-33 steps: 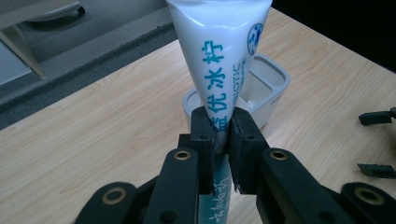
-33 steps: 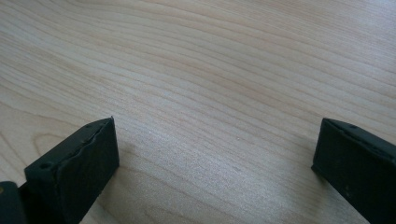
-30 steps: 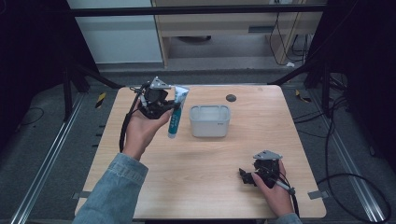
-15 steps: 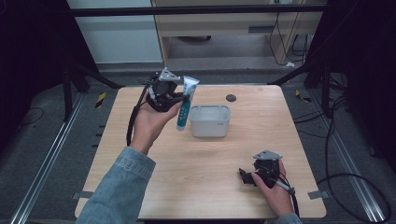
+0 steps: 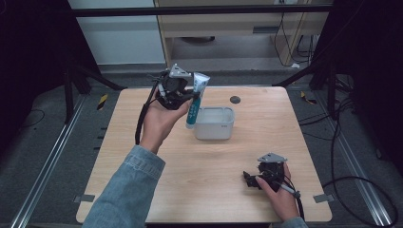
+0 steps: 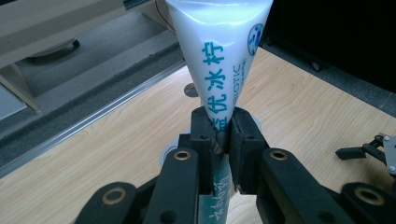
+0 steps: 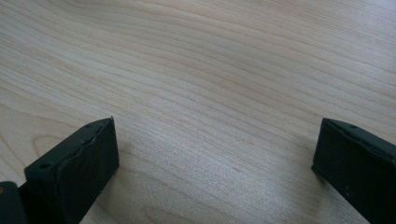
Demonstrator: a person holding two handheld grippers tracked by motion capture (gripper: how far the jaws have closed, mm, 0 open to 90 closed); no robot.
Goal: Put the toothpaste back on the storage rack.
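tube (image 6: 219,60) pinched upright between left claw (image 6: 222,133) jaws.

Looks to me like I'm working in some kind of lab or test room, not anyone's home. The wooden tabletop (image 5: 204,161) sits alone on grey carpet (image 5: 47,142), boxed in by a black metal frame (image 5: 199,10), with cables (image 5: 351,142) trailing over the floor and yellow-black tape (image 5: 102,101) stuck down nearby.

Wooden table (image 5: 218,190); small dark round disc (image 5: 235,99) at far right of centre; cabinet (image 5: 228,28) on floor beyond
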